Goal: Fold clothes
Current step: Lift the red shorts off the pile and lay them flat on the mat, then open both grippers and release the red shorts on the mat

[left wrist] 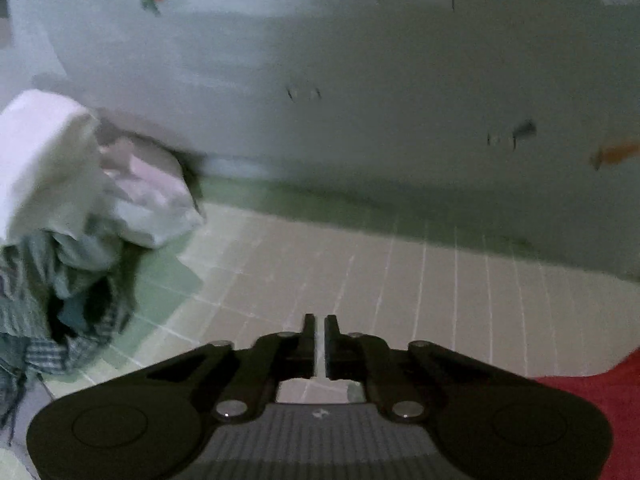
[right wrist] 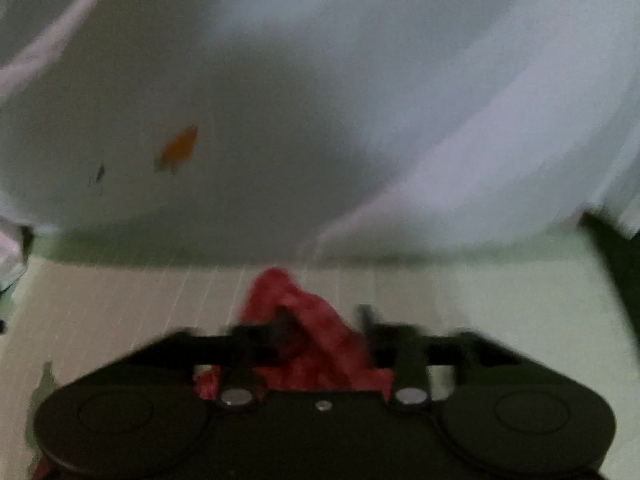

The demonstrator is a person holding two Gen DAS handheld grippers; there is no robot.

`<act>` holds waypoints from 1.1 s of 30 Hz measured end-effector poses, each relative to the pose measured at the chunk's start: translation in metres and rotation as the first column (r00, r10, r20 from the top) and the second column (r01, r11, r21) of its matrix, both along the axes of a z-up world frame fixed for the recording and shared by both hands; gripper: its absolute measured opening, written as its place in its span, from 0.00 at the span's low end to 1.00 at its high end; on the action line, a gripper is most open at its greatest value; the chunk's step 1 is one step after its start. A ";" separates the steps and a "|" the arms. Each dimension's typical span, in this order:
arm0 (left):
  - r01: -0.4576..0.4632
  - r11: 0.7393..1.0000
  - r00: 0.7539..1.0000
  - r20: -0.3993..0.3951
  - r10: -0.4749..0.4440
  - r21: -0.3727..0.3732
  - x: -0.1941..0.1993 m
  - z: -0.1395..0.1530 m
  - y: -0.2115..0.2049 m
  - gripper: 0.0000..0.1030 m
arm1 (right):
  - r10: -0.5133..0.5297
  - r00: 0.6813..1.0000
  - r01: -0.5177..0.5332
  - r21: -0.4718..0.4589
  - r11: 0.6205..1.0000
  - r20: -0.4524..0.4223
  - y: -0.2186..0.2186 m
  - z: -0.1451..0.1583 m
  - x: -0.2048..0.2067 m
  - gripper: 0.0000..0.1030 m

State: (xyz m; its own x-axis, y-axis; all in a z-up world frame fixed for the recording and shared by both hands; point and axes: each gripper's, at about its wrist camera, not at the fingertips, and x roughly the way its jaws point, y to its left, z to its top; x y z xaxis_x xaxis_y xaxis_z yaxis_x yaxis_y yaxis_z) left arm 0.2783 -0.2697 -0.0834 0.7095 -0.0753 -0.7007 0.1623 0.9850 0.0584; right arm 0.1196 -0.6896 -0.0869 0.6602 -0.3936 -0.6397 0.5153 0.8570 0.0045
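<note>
No writing is legible. The crumpled red cloth [right wrist: 304, 320] lies between the right hand-held gripper [right wrist: 324, 320]'s parted jaws; the left hand-held gripper [left wrist: 319, 344] is nearly closed, holding nothing.

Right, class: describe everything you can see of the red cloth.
The red cloth looks like soft, crumpled fabric, bunched into a peak between the jaws of the right gripper, which appear spread around it; blur hides whether they pinch it. It trails back beneath the gripper body. In the left wrist view its edge lies on the pale gridded mat.
</note>
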 end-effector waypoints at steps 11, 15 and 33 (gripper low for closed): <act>0.025 0.998 0.953 -0.301 -0.042 -0.062 -0.136 -0.057 0.012 0.55 | -0.257 0.961 0.270 0.146 0.952 -0.106 -0.009 -0.051 -0.111 0.77; 0.021 0.998 0.942 -0.334 -0.040 -0.060 -0.154 -0.065 0.014 0.56 | -0.313 0.939 0.337 0.206 0.919 -0.142 -0.008 -0.075 -0.129 0.77; 0.030 0.999 0.939 -0.344 -0.016 0.034 -0.148 -0.075 0.004 0.70 | -0.090 0.983 0.091 0.003 0.996 -0.160 0.041 -0.075 -0.068 0.03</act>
State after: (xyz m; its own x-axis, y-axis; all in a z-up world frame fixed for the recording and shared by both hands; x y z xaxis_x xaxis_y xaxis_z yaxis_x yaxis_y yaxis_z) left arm 0.1302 -0.2657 -0.1582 0.4234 -0.0575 -0.9041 0.2016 0.9789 0.0321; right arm 0.0517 -0.6485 -0.1619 0.5110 -0.4399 -0.7385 0.5854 0.8072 -0.0757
